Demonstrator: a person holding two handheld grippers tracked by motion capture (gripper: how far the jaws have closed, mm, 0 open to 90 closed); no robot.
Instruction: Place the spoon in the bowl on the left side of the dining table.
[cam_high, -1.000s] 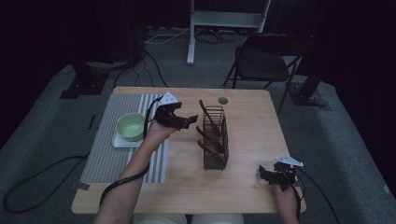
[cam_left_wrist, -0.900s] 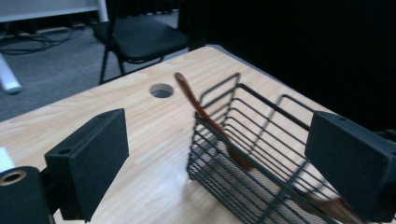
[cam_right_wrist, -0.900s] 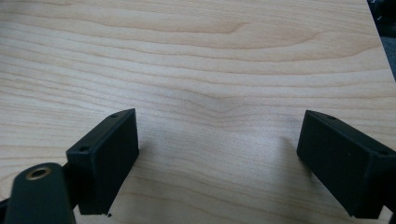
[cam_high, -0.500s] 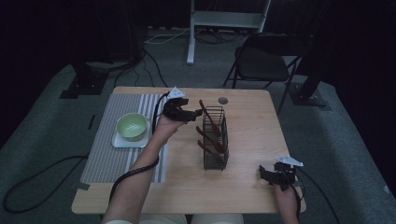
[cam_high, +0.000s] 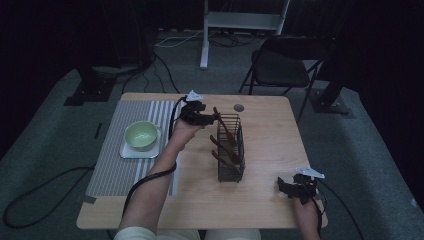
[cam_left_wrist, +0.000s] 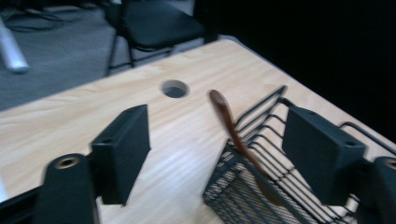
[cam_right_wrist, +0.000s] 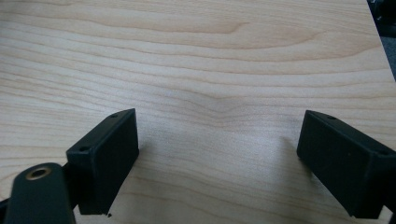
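A dim room with grey carpet surrounds the pale wooden table (cam_high: 260, 195) I work at, a black folding chair (cam_high: 280, 70) standing beyond its far edge. My left gripper (cam_left_wrist: 217, 154) hangs over the far middle of the table, its jaws apart and having just been closing in; the tip of a brown wooden utensil (cam_left_wrist: 233, 135) stands between them, and the pads are clear of it on both sides. That utensil leans up out of the far end of a black wire basket (cam_high: 231, 150), which stands upright at the table's middle with more brown utensils inside. Just past the basket is a round hole (cam_left_wrist: 174, 88) in the tabletop. To my left a green bowl (cam_high: 141, 135) sits on a white plate (cam_high: 125, 152) on a striped mat (cam_high: 115, 170). My right gripper (cam_right_wrist: 217, 158) rests low near the table's near right corner, well apart from the basket, jaws wide with bare wood between them.
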